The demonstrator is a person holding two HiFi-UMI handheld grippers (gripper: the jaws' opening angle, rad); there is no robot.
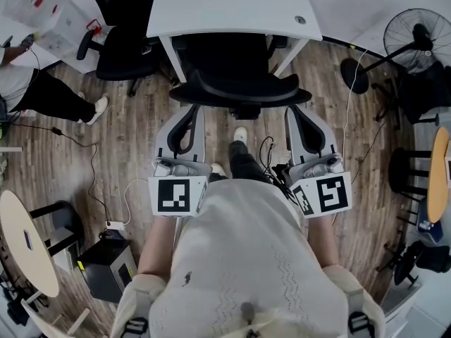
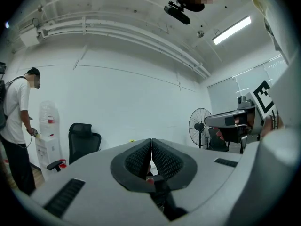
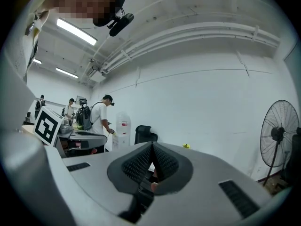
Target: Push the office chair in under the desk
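Observation:
In the head view a black office chair [image 1: 236, 83] stands in front of a white desk [image 1: 232, 5], its seat partly under the top and its curved backrest toward me. My left gripper [image 1: 192, 110] and right gripper [image 1: 296, 110] point level at the backrest, one at each end of it. Whether their tips touch it I cannot tell. Both are shut with nothing between the pads. In the left gripper view the left gripper [image 2: 151, 150] shows its ribbed pads pressed together, and the right gripper [image 3: 153, 155] shows the same in its own view. The gripper bodies hide the chair in both views.
A second black chair [image 1: 120, 41] stands left of the desk, near a person [image 1: 49, 94]. A standing fan [image 1: 416, 37] is at the right, with stools [image 1: 438, 174] below it. A round table [image 1: 25, 241], a black box [image 1: 106, 266] and floor cables [image 1: 91, 167] lie left of me.

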